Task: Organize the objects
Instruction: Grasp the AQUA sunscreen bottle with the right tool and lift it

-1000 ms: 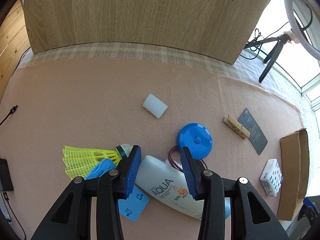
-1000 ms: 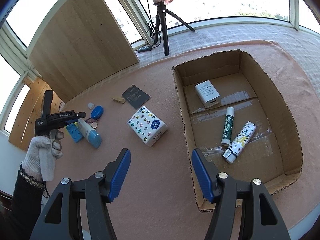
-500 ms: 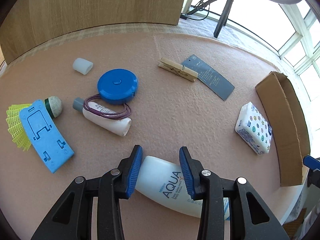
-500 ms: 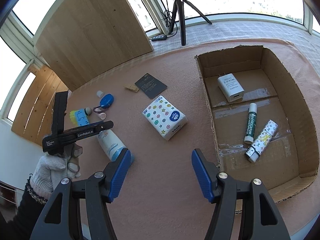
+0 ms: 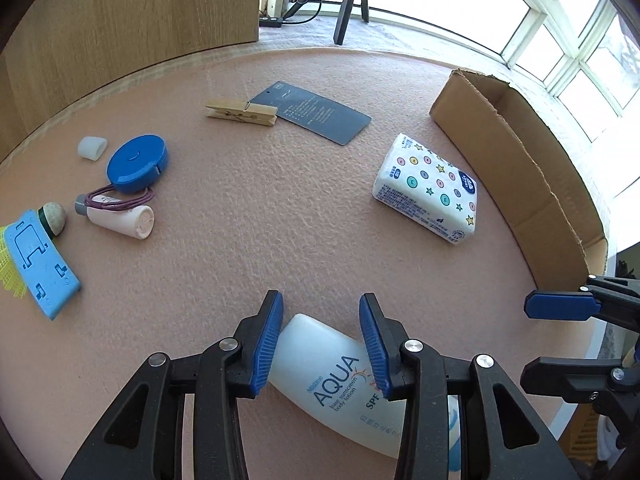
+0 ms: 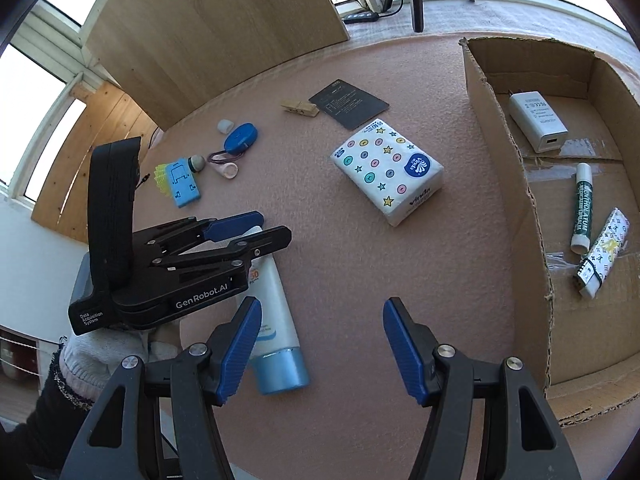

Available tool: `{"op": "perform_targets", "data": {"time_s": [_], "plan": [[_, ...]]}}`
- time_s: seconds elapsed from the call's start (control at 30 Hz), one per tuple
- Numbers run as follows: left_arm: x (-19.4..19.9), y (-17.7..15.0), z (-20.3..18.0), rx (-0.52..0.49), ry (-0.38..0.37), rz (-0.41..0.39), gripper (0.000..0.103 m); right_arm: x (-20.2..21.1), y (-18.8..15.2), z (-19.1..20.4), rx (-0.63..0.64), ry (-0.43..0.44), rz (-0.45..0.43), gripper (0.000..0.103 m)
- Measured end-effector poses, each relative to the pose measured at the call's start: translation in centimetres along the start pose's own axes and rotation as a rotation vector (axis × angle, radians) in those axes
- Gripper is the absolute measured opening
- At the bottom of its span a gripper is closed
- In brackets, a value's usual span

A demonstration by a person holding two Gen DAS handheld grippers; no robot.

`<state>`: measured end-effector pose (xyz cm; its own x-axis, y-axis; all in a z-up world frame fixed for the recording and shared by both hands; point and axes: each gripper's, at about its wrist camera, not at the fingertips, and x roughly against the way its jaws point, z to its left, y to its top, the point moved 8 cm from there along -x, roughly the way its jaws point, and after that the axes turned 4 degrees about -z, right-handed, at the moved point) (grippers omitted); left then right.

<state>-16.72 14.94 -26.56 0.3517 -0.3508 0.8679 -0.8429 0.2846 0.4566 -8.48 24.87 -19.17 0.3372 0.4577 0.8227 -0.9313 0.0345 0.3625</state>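
My left gripper (image 5: 320, 340) is shut on the white AQUA sunscreen tube (image 5: 336, 376) and holds it over the pink mat. The right wrist view shows that gripper (image 6: 260, 232) clamping the tube (image 6: 272, 308), whose blue cap points toward me. My right gripper (image 6: 320, 352) is open and empty, just right of the tube's cap. The cardboard box (image 6: 516, 184) stands at the right and holds a white charger (image 6: 538, 120), a green lip balm (image 6: 582, 206) and a patterned tube (image 6: 604, 252). A tissue pack (image 6: 386, 170) lies on the mat left of the box.
A dark card (image 5: 316, 112), a clothespin (image 5: 242, 112), a blue tape measure (image 5: 138, 164), a small white cap (image 5: 92, 147), a small tube with a hair tie (image 5: 118, 216), a blue phone stand (image 5: 40, 264) and a shuttlecock (image 5: 54, 218) lie on the mat. A wooden board (image 5: 132, 16) stands behind.
My left gripper has lifted the sunscreen tube out of the cluster and carried it right, toward the box and my right gripper. The right gripper has stayed open and come lower.
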Motion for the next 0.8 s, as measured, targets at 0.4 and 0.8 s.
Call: {"op": "perform_targets", "data": {"time_s": [0.4,0.8], "plan": [[4.8,-4.7,1.1,0.094,-0.058,-0.008,0.059,-1.6,-0.3,1.0,0.058,0.027,0.07,0.06],[4.9,-8.3,-2.4,0.161,-0.179,0.039,0.06,-4.1,-0.9,2.7,0.093,0.098,0.173,0.06]]}}
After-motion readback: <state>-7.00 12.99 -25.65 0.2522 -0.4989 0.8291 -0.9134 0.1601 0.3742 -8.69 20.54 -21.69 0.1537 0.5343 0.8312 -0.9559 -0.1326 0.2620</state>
